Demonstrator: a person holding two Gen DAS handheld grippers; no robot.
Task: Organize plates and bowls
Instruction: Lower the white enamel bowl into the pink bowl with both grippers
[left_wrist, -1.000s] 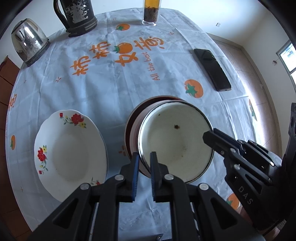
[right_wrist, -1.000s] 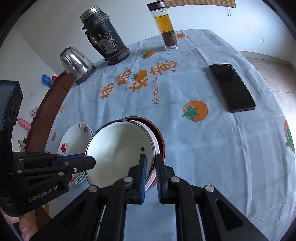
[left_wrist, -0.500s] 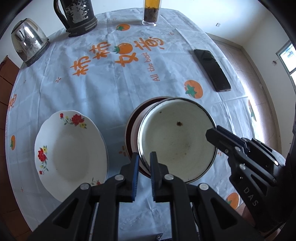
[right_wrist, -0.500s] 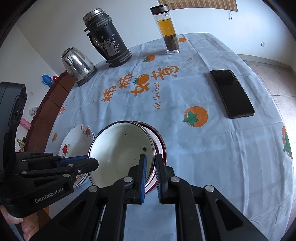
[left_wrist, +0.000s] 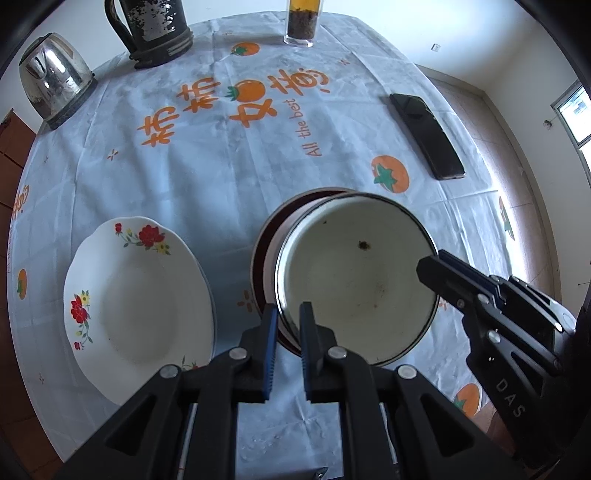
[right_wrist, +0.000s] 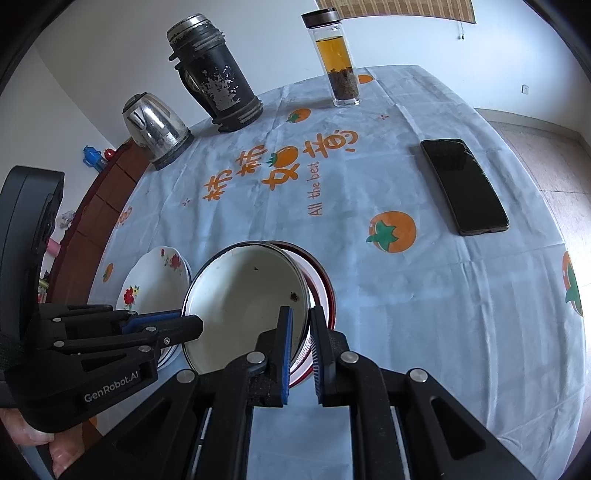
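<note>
A glossy enamelled bowl (left_wrist: 354, 280), dark-rimmed and speckled, sits beside a glazed floral plate (left_wrist: 136, 306). The creased cloth (left_wrist: 229, 162) on the bench looks matt. The kettle (left_wrist: 51, 85), upper left, is polished metal.

A home dining room: a printed tablecloth (left_wrist: 229, 177) bears a kettle (left_wrist: 51, 88), thermos (right_wrist: 214, 74) and phone (right_wrist: 465, 184).

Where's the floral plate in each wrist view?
Left wrist: floral plate sits lower left, left of the enamel bowl.
Right wrist: floral plate at left of centre, partly hidden behind the left gripper and the bowl.
Shared landmark: the black phone on the tablecloth, right side.
</note>
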